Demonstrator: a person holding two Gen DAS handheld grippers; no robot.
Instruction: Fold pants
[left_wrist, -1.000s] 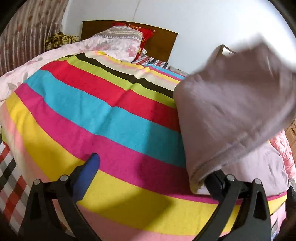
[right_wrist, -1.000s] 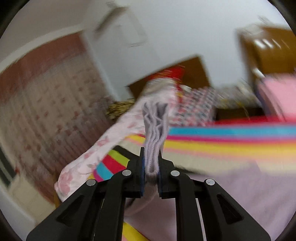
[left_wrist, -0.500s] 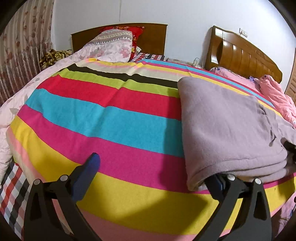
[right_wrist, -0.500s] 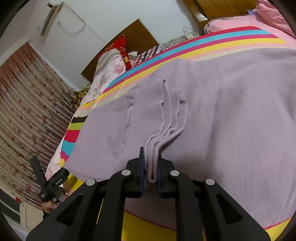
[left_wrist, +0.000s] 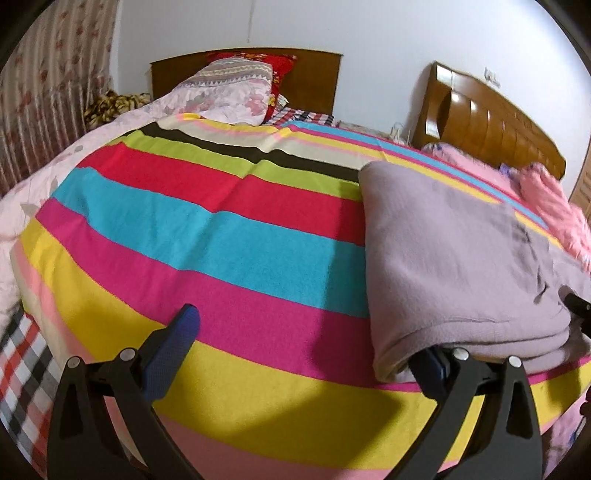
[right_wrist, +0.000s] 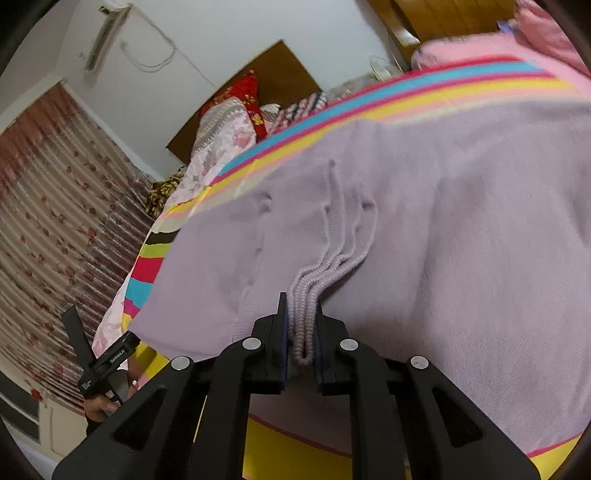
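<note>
The lilac fleece pants (left_wrist: 454, 254) lie folded over on the striped blanket (left_wrist: 207, 236), at the right in the left wrist view. My left gripper (left_wrist: 306, 339) is open; its right finger (left_wrist: 432, 365) sits under the pants' near folded edge and the left finger is on bare blanket. In the right wrist view the pants (right_wrist: 461, 236) fill the frame. My right gripper (right_wrist: 300, 332) has its jaws slightly apart around the bunched ribbed cuffs (right_wrist: 306, 299), which still hang between them. The left gripper also shows in the right wrist view (right_wrist: 99, 362), at the lower left.
Floral pillow (left_wrist: 225, 92) and wooden headboard (left_wrist: 317, 81) at the far end. A second headboard (left_wrist: 491, 125) and pink bedding (left_wrist: 554, 206) at right. Floral curtain (right_wrist: 48, 206) along the left side. Checked sheet (left_wrist: 22, 365) at the bed's near left edge.
The right gripper swung the pants' cuff end over and laid it down on the rest of the pants. Its jaws have now parted slightly around the cuffs. The left gripper stayed put.
</note>
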